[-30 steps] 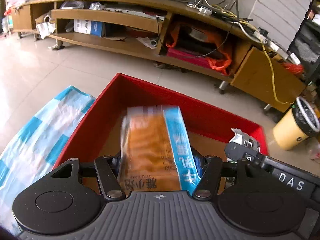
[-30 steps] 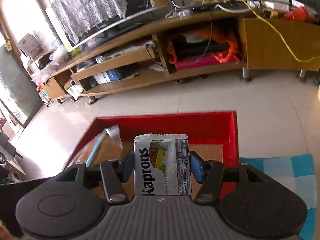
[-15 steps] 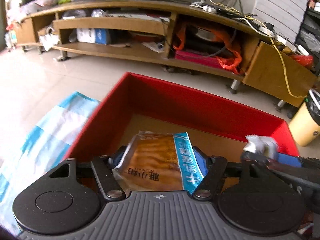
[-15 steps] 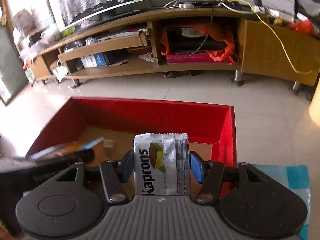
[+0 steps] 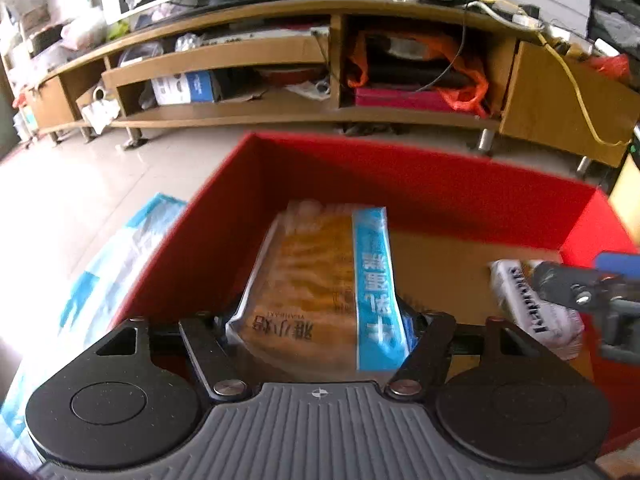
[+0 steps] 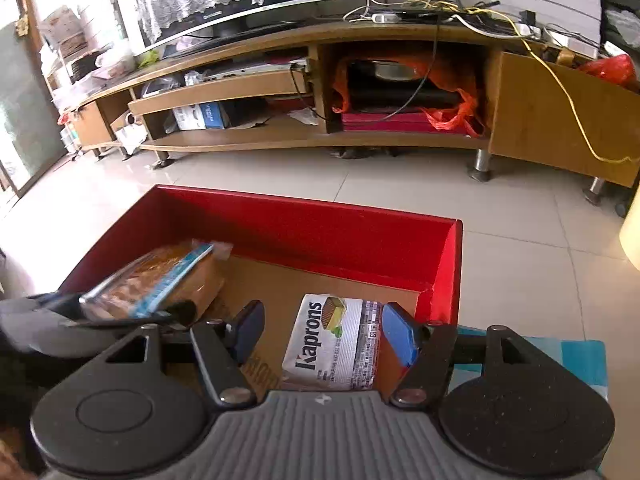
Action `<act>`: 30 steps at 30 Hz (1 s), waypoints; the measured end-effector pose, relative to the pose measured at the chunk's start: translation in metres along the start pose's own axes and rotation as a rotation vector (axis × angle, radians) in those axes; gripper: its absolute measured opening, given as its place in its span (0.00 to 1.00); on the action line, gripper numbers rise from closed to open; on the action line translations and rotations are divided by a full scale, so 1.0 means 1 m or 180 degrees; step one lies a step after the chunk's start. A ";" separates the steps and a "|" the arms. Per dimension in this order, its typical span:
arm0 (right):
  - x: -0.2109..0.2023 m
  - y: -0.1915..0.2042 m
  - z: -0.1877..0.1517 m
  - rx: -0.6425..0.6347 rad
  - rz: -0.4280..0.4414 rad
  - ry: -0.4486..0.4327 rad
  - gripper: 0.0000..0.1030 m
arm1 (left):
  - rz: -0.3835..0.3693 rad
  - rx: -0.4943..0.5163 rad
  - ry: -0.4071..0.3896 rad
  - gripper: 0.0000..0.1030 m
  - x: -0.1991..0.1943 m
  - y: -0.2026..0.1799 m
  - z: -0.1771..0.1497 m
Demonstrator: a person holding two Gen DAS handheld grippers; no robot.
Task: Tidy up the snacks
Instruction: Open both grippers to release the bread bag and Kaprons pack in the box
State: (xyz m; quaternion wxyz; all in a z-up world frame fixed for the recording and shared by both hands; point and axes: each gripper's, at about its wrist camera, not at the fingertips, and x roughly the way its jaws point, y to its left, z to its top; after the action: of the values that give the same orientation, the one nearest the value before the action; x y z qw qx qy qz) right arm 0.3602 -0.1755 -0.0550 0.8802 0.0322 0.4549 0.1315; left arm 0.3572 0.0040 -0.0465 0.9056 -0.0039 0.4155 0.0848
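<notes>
An open red box (image 5: 400, 160) with a brown cardboard floor stands on the tiled floor. My left gripper (image 5: 320, 316) grips the near end of an orange and blue snack bag (image 5: 320, 272). Its jaws are closing on the bag, which slants over the left half of the box (image 6: 304, 204). In the right wrist view the bag (image 6: 160, 276) shows at the left. My right gripper (image 6: 324, 332) hangs over the box's right half with its jaws opening. The white Kaprons wafer pack (image 6: 332, 344) lies between them on the box floor, clear of the left pad.
A blue and white checked mat (image 5: 120, 256) lies under the box and shows again at its right (image 6: 580, 360). A long wooden TV stand (image 6: 400, 140) with cluttered shelves and cables runs across the back. A yellow bin (image 6: 632, 232) stands at the far right.
My left gripper has sunk into the box with the snack bag. The right jaws have spread, and the Kaprons pack has slipped from their grip and tilted onto the box floor.
</notes>
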 end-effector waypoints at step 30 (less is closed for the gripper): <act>-0.049 0.014 -0.034 -0.0086 0.0051 0.0659 0.73 | -0.0338 -0.0050 0.0713 0.93 -0.053 0.030 -0.025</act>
State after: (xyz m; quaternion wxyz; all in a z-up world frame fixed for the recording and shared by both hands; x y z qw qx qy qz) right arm 0.3024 -0.1766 -0.0339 0.8277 0.0102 0.5414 0.1472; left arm 0.2996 0.0238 -0.0216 0.8567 -0.0424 0.5126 0.0390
